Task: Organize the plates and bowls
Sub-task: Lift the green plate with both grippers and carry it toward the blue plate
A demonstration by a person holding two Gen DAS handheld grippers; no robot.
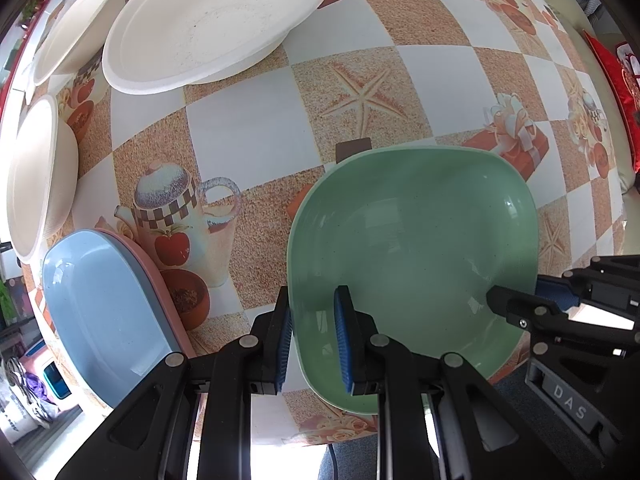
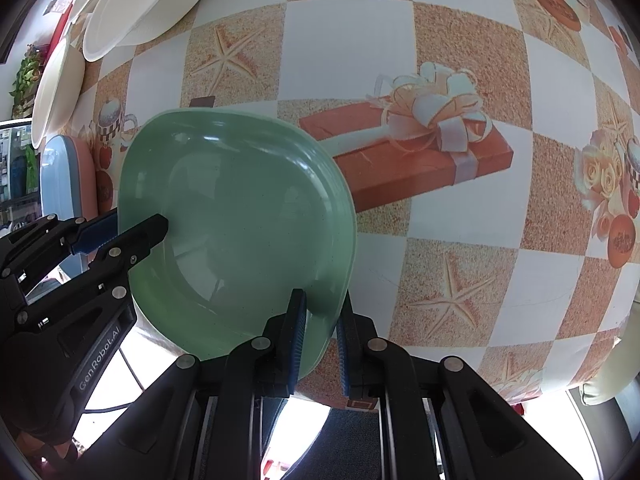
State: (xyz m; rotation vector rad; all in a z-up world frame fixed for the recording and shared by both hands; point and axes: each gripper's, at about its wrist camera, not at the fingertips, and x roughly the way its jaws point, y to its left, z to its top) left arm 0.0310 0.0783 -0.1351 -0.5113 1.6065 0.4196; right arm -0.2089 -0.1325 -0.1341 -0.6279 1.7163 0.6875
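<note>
A green square plate is held over the near part of the patterned table; it also shows in the right wrist view. My left gripper is shut on its left rim, one pad inside and one outside. My right gripper is shut on its right rim; it shows in the left wrist view at the plate's right edge. My left gripper shows in the right wrist view on the plate's left edge. A blue plate lies on a pink plate at the near left.
White paper plates lie at the far left: a large one, another behind it, and a white bowl at the left edge. The tablecloth has checks, starfish and a printed gift box. The table's near edge runs just under the grippers.
</note>
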